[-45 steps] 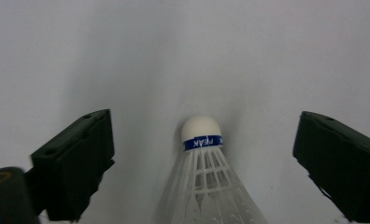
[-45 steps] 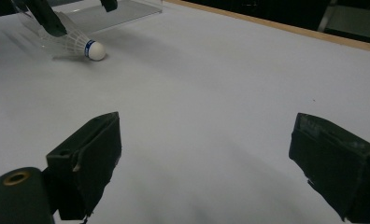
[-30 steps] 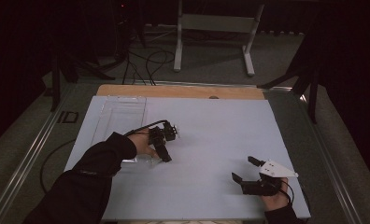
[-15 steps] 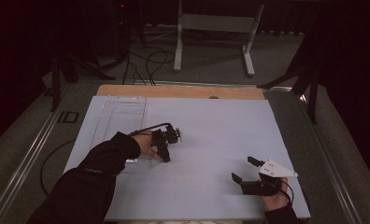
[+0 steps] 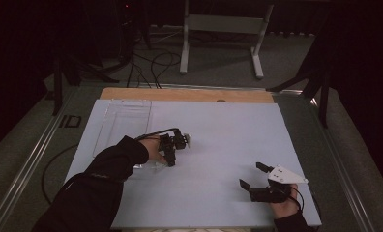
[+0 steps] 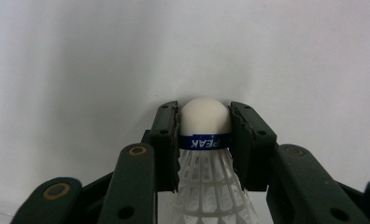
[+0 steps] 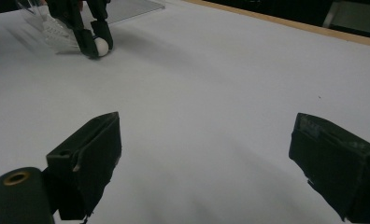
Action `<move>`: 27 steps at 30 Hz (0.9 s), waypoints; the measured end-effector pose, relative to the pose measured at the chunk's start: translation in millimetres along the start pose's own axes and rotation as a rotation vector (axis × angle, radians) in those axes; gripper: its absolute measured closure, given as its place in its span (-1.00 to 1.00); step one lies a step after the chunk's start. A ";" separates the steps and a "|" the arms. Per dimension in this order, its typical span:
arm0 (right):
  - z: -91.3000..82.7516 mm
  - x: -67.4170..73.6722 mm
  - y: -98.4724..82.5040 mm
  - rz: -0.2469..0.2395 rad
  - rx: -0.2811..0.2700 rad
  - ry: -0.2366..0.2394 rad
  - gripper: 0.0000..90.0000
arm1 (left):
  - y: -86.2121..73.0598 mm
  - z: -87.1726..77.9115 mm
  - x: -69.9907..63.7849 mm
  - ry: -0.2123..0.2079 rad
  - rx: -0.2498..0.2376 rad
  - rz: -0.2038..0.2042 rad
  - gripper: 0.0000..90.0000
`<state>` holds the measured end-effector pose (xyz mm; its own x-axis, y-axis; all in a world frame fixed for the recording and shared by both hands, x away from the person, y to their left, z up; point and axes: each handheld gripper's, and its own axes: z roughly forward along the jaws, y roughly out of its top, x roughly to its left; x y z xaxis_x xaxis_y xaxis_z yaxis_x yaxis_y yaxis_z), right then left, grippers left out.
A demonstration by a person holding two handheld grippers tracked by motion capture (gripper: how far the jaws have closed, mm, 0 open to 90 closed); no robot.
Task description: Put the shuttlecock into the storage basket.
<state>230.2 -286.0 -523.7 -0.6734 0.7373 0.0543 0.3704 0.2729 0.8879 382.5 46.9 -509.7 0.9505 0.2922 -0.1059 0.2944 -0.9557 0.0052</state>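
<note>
The left gripper is clenching a shuttlecock, its ribbed black jaws having just been closing and now pressing on either side of the rounded, smooth white cork head where a blue band printed with white letters is wrapping round it. Below the band, the white lattice skirt is flaring out between the jaw arms. In the high view, this gripper is working low over the matte white sheet covering the counter, just beside a clear, flat rectangular plastic tray lying at the sheet's left side. The right gripper is resting near the counter's front right corner, well apart from the shuttlecock, with its blocky dark jaws standing wide and released, gripping nothing, the bare sheet showing between them.
</note>
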 end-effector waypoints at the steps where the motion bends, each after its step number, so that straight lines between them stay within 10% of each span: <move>1: 0.0 -0.1 0.0 0.002 0.000 -0.001 -0.79 | 0.0 0.0 0.0 0.000 0.000 0.000 0.45; 27: -0.4 -0.3 0.2 0.006 -0.002 -0.004 -0.79 | 12.7 -44.8 -22.3 -0.023 -0.069 0.153 0.45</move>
<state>230.2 -286.4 -523.4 -0.6688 0.7412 0.0574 0.3731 0.2678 0.8883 369.5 29.9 -462.8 0.9825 0.1414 -0.1210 0.1529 -0.9841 0.0909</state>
